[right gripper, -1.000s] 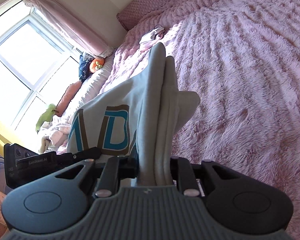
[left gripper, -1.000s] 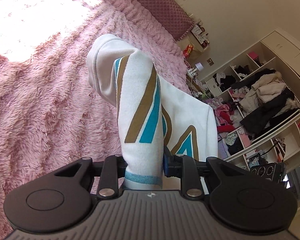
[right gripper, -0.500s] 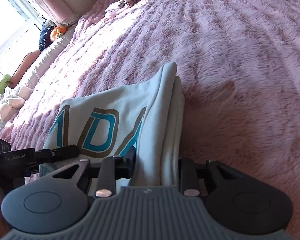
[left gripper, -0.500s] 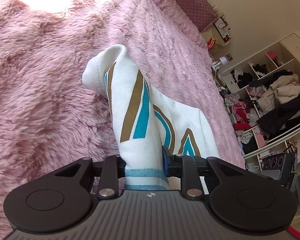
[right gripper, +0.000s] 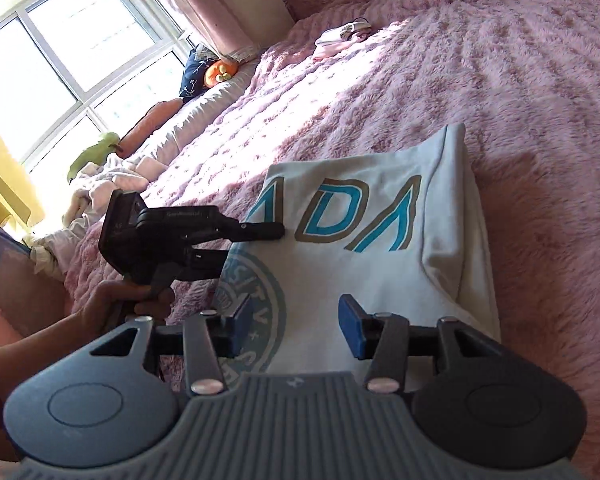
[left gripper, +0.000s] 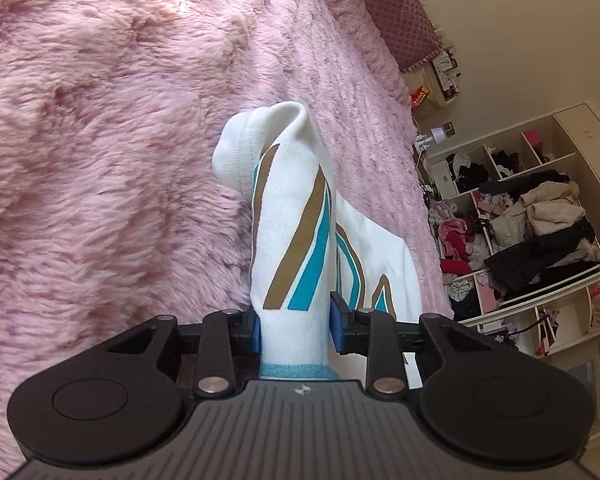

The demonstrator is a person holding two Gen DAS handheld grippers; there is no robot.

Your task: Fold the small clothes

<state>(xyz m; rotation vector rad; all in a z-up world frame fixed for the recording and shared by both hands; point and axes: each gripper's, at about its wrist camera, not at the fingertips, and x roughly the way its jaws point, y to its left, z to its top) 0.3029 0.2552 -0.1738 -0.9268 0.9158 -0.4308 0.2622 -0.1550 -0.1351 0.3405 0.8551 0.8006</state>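
Left tool (left gripper: 294, 328) pinches the white shirt's (right gripper: 364, 248) folded edge, loosening; right tool (right gripper: 296, 326) spreads empty above it. Shirt reads "ADA"; pink bed (right gripper: 500, 80) open beyond.

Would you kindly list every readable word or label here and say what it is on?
"ADA": big teal and brown letters on the white shirt; more may be cut off.
Round teal seal on the shirt: only partly visible, not readable.
Left gripper: small light lettering on its body, too blurred to read.
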